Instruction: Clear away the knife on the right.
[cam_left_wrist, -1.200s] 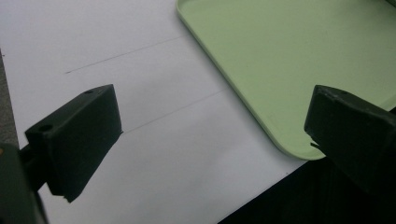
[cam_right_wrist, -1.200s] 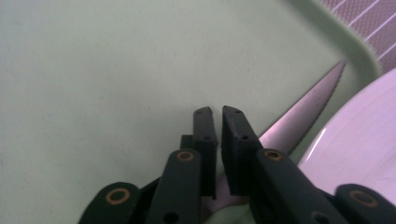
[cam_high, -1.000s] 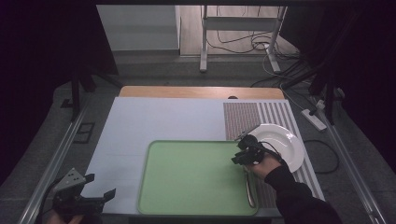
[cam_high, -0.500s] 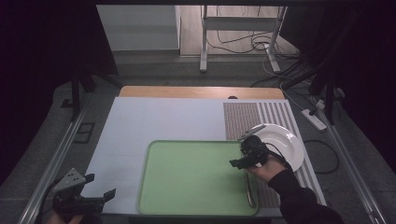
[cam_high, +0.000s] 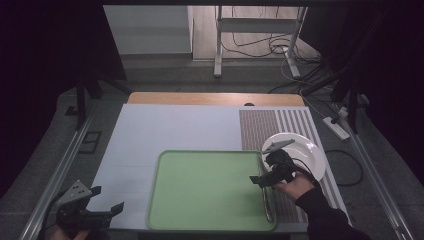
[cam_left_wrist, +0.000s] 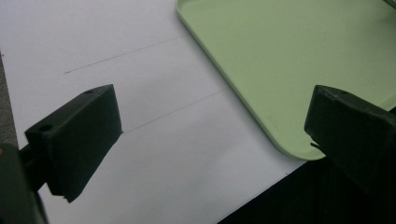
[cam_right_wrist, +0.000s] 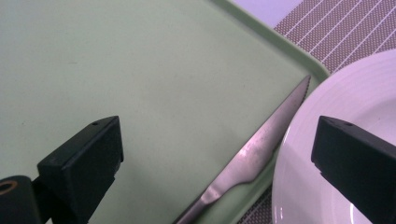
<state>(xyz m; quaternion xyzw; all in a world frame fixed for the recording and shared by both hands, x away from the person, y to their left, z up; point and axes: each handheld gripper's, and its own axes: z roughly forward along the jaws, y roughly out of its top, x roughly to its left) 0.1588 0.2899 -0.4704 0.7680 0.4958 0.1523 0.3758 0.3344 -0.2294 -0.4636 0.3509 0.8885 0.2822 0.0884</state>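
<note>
A pale green tray (cam_high: 205, 190) lies on the white mat. A steel knife (cam_high: 267, 202) rests flat along the tray's right rim, blade pointing away from me. My right gripper (cam_high: 261, 172) hovers just above that rim. Its jaws have just been opening and now stand wide. In the right gripper view the knife (cam_right_wrist: 266, 135) lies on the tray (cam_right_wrist: 140, 70) below the right gripper (cam_right_wrist: 215, 158), touching neither pad. A white plate (cam_right_wrist: 355, 107) sits right beside the blade. My left gripper (cam_high: 106, 198) is open and empty near the tray's front left corner (cam_left_wrist: 289, 60).
The white plate (cam_high: 305, 152) stands on a brown striped placemat (cam_high: 265, 127) right of the tray. The white mat (cam_high: 175, 127) stretches bare behind and left of the tray. A wooden table edge (cam_high: 215, 98) runs along the back, with cables on the floor beyond.
The right gripper's jaws have opened wide and the hand has drifted a little toward the near right. The knife stays on the tray. The left gripper has kept still.
</note>
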